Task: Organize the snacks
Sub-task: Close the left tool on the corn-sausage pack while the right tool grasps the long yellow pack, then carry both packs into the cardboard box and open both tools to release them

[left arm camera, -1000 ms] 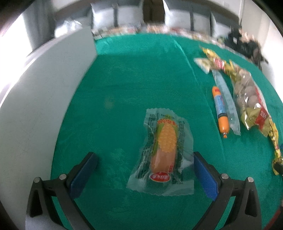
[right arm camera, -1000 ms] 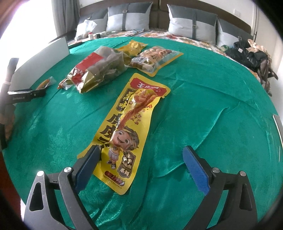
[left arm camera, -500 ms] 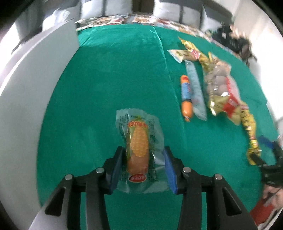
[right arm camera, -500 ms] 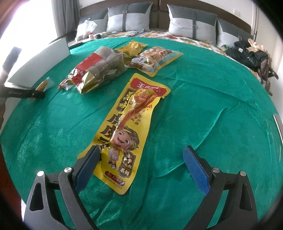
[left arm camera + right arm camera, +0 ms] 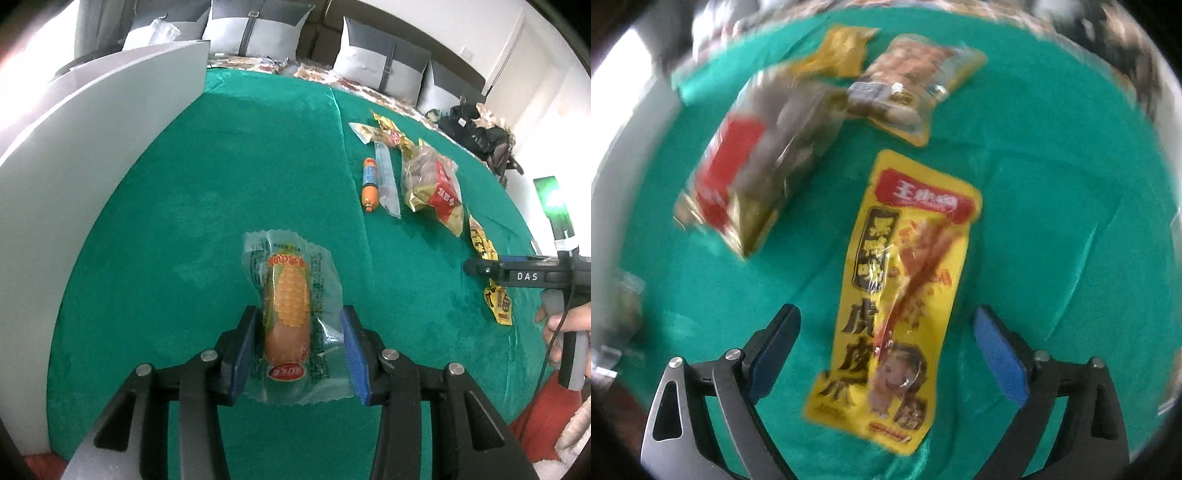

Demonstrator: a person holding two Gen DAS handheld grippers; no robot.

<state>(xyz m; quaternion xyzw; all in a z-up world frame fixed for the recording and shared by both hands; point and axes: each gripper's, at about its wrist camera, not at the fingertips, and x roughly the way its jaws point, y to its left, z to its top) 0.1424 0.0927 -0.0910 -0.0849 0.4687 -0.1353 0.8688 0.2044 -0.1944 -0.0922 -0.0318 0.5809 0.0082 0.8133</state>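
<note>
Barely begun. Left tongs [image 5: 298, 350] pinching clear-wrapped corn sausage packet [image 5: 290, 314]; right tongs [image 5: 886, 350] spread, closing over long yellow foil pouch [image 5: 905, 295]. Other packets unsorted at two o'clock.

Green textured cloth [image 5: 229, 177] w/ faint leaf pattern. Clear-wrapped sausage pack [image 5: 290, 314]: yellow corn print, red logo. Long yellow pouch [image 5: 901, 295]: red banner, black characters.

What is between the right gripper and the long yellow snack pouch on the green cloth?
Nothing visible. The yellow pouch lies flat on the green cloth, its lower part already between the fingers of the right gripper, whose jaws are closing but do not touch it yet. The other bags lie farther away.
</note>
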